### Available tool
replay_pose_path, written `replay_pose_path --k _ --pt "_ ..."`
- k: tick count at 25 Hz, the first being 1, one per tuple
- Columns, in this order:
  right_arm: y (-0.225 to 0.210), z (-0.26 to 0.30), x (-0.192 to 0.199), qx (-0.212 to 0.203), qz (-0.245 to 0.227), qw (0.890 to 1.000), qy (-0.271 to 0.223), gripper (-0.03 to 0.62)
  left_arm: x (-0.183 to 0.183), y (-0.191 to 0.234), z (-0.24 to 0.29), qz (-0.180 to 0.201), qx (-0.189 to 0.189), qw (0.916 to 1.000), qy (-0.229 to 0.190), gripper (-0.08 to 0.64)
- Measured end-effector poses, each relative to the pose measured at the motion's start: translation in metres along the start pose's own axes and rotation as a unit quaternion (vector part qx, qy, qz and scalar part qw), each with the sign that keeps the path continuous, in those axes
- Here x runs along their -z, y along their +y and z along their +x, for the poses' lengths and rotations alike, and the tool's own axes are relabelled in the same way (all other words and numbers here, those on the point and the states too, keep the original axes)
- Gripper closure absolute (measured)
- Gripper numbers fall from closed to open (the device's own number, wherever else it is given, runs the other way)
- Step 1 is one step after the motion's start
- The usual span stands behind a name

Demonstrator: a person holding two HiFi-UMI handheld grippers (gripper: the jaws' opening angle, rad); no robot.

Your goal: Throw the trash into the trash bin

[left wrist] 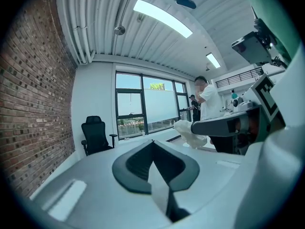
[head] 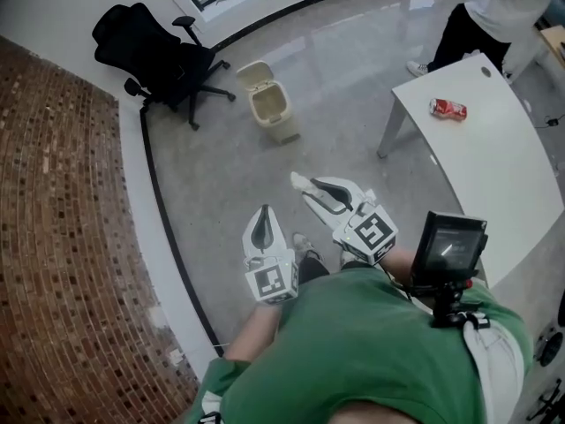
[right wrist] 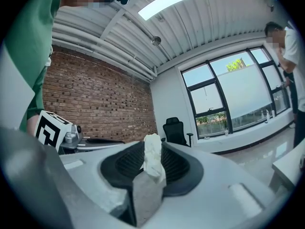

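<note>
My right gripper (head: 305, 185) is shut on a crumpled white tissue (head: 299, 181), which sticks out past its tips above the grey floor. In the right gripper view the tissue (right wrist: 153, 159) stands pinched between the dark pads. To its left, my left gripper (head: 262, 215) is shut with nothing in it; in the left gripper view its jaws (left wrist: 153, 143) meet in a point. The beige trash bin (head: 272, 102) stands on the floor ahead of both grippers, its lid tipped up. A red snack packet (head: 448, 109) lies on the white table (head: 494, 175).
A black office chair (head: 159, 56) stands left of the bin by the window wall. A brick wall (head: 62, 237) runs along the left. A person in a white top (head: 494, 7) stands at the table's far end.
</note>
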State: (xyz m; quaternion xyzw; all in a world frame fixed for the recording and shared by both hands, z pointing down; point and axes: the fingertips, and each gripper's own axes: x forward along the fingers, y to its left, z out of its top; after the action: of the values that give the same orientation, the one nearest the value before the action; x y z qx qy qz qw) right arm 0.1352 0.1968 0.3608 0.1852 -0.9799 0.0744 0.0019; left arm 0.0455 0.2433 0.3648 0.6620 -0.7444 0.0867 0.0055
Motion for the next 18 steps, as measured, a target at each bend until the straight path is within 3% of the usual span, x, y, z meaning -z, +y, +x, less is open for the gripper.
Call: replay_pose_path --k 9,18 --pt "-0.034 0.053 -0.006 0.031 -0.019 0.999 0.012 0.479 -0.003 0.032 0.068 -0.009 0.038 0.9991 -0.015 0.554" --pt "-0.039 0.149 -0.021 0.044 -0.037 0.998 0.009 0.479 -0.011 0.112 0.126 -0.025 0.048 0.9975 -0.044 0.554"
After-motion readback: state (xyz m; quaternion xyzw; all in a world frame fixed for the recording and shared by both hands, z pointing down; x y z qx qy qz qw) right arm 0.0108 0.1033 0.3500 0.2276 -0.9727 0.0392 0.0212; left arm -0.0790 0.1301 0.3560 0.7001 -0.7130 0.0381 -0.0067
